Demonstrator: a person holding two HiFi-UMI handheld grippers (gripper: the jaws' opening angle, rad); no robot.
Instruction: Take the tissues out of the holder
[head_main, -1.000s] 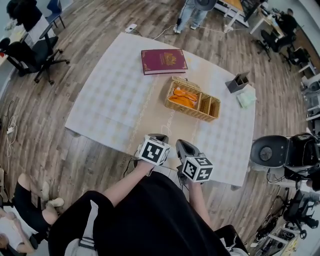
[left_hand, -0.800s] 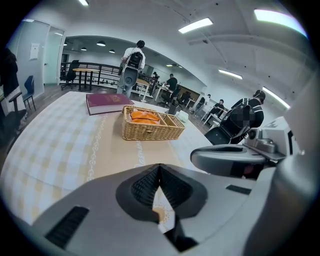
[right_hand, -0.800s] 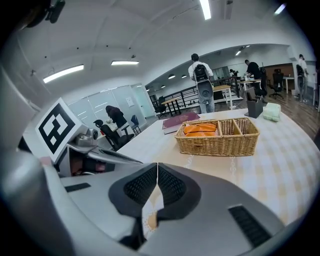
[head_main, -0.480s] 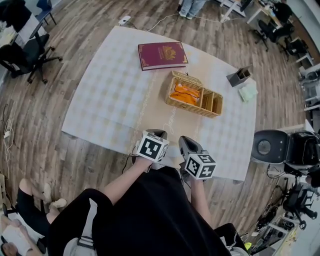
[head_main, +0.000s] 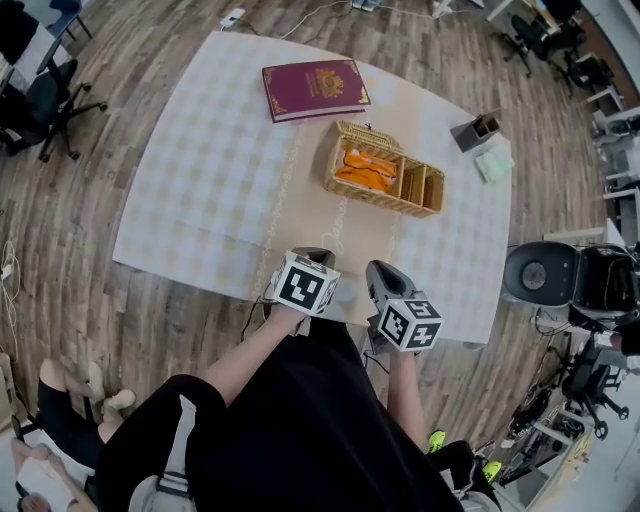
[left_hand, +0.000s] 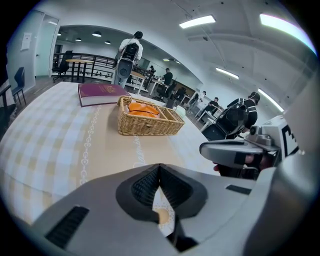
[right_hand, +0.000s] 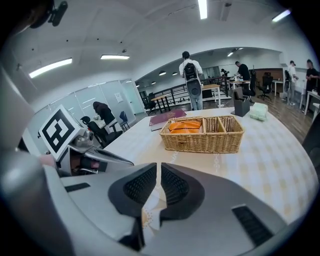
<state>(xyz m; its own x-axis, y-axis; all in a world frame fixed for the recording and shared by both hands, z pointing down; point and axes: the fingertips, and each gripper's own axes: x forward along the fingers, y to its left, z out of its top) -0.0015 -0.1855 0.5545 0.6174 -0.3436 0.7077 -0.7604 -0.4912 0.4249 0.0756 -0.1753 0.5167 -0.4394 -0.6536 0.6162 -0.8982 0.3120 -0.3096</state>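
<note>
A wicker basket (head_main: 380, 204) stands mid-table with orange tissue packs (head_main: 366, 168) in its left compartment; its two smaller compartments look empty. Both gripper views show the basket (left_hand: 147, 125) (right_hand: 200, 140) straight ahead and well beyond the jaws. My left gripper (head_main: 318, 256) and right gripper (head_main: 384, 272) hover side by side over the table's near edge. Each is shut with nothing between its jaws. From the left gripper view (left_hand: 159, 167) the right gripper's body shows at the right. The right gripper view (right_hand: 159, 167) shows the left gripper's marker cube at the left.
A maroon book (head_main: 315, 88) lies beyond the basket. A dark grey holder (head_main: 478, 130) and a pale green pack (head_main: 494, 165) sit at the table's far right corner. A black office chair (head_main: 560, 290) stands right of the table. People and desks fill the room behind.
The head view has shifted, so the table sits a little higher in the picture. Both grippers have drifted slightly near the front edge and remain shut. Nothing on the table has moved.
</note>
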